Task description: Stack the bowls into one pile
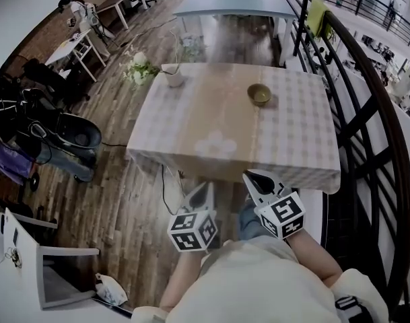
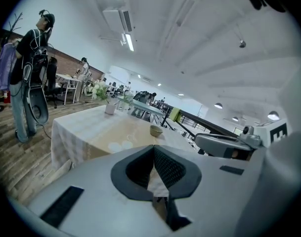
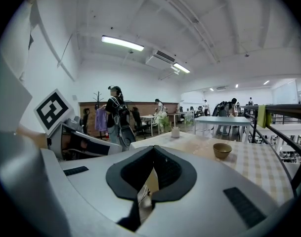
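Round olive bowl (image 1: 259, 94) on checked tablecloth (image 1: 299, 140), left tool (image 1: 206, 187) and right tool (image 1: 250, 177) closed, empty

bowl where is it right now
Head view: the bowl sits on the checked tablecloth, right of centre toward the far edge, well clear of the vase at the far-left corner.

Matt tablecloth (image 1: 299, 136), smooth bowl (image 1: 259, 94), wood-plank floor (image 1: 127, 197)

My head camera looks steeply down on the table (image 1: 211, 113); both gripper cameras view it low, sharing its bowl (image 1: 259, 94).
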